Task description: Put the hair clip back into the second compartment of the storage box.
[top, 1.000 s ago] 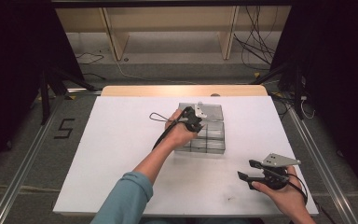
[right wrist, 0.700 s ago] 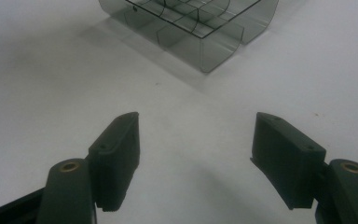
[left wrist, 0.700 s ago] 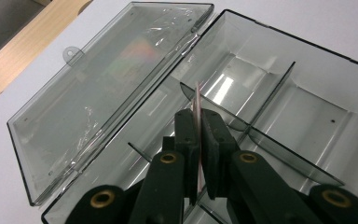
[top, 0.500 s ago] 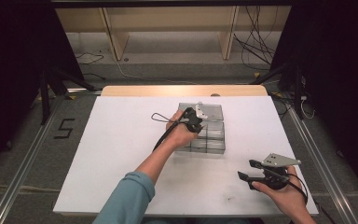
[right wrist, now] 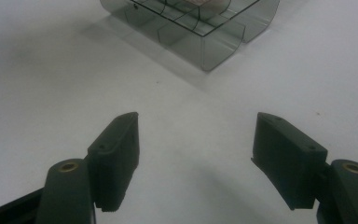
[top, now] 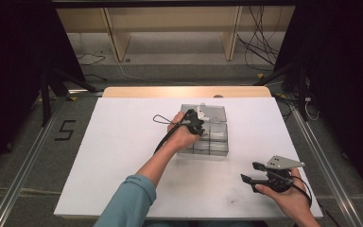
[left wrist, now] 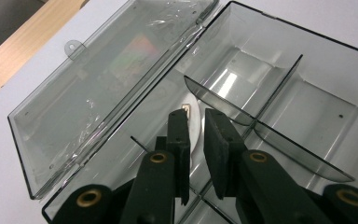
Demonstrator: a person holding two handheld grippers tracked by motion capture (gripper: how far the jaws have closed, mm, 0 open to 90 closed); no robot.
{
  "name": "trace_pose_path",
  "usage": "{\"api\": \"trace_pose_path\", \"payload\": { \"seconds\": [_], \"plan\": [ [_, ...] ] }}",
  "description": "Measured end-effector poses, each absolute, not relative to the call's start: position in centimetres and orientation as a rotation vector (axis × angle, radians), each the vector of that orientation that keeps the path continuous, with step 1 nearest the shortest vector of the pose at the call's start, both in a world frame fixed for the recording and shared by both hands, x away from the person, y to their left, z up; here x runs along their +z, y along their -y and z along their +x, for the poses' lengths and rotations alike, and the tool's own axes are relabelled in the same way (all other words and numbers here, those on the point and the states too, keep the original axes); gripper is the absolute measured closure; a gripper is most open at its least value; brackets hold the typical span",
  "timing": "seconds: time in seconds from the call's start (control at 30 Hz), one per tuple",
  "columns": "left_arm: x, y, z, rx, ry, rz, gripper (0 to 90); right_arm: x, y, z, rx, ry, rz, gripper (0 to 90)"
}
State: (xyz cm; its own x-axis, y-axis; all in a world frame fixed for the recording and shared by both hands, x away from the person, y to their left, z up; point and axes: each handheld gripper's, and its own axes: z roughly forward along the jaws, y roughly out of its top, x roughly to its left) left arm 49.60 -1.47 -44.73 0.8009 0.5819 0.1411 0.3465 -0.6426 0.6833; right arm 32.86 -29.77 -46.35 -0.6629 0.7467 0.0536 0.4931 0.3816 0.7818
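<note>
Reaching into the open compartment box

Your left gripper [left wrist: 196, 128] is down inside the clear smoky plastic box [top: 216, 135], which sits on the white table [top: 113, 156] a little beyond its middle. Jaws nearly together, only a narrow gap between the pads; nothing visibly pinched. Just past the tips, on the box floor, lies a small white round piece [left wrist: 192, 122] with a tiny tan mark on it. I cannot tell whether the jaws touch it.

The box lid [left wrist: 107, 84] is swung fully open and lies flat on the far side of the box, hinged along that edge. Curved dividers [left wrist: 223, 100] split the box into compartments; the ones beside your tips look bare.

Your right gripper [top: 264, 177] hovers over the table near the box's near right corner, well apart from it. Jaws spread wide, holding nothing. The box [right wrist: 200, 28] shows ahead of them.
</note>
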Motion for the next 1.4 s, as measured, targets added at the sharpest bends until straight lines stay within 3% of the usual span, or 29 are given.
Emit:
{"api": "trace_pose_path", "payload": {
  "seconds": [0.23,0.47,0.53,0.7,1.0,1.4],
  "plan": [
    [-43.6,0.9,49.0,0.443,-0.707,2.271,72.2,-46.4,29.8,32.8,1.16,-2.336,1.091,32.4],
    [-42.6,-0.7,47.5,0.373,-0.754,2.197,55.3,-46.4,29.8,32.9,1.161,-2.336,1.099,32.2],
    [-42.4,-1.2,47.1,0.395,-0.778,2.189,49.0,-46.4,29.8,32.9,1.163,-2.333,1.104,32.2],
    [-42.2,-2.4,46.2,0.413,-0.777,2.168,44.3,-46.4,29.9,32.9,1.161,-2.329,1.115,32.1],
    [-41.7,-3.9,44.9,0.483,-0.819,2.165,28.3,-46.5,29.9,33.1,1.165,-2.33,1.118,32.1],
    [-41.7,-8.6,42.7,0.426,-0.877,2.11,20.9,-46.5,29.8,33.2,1.161,-2.336,1.117,32.1]
  ]
}}
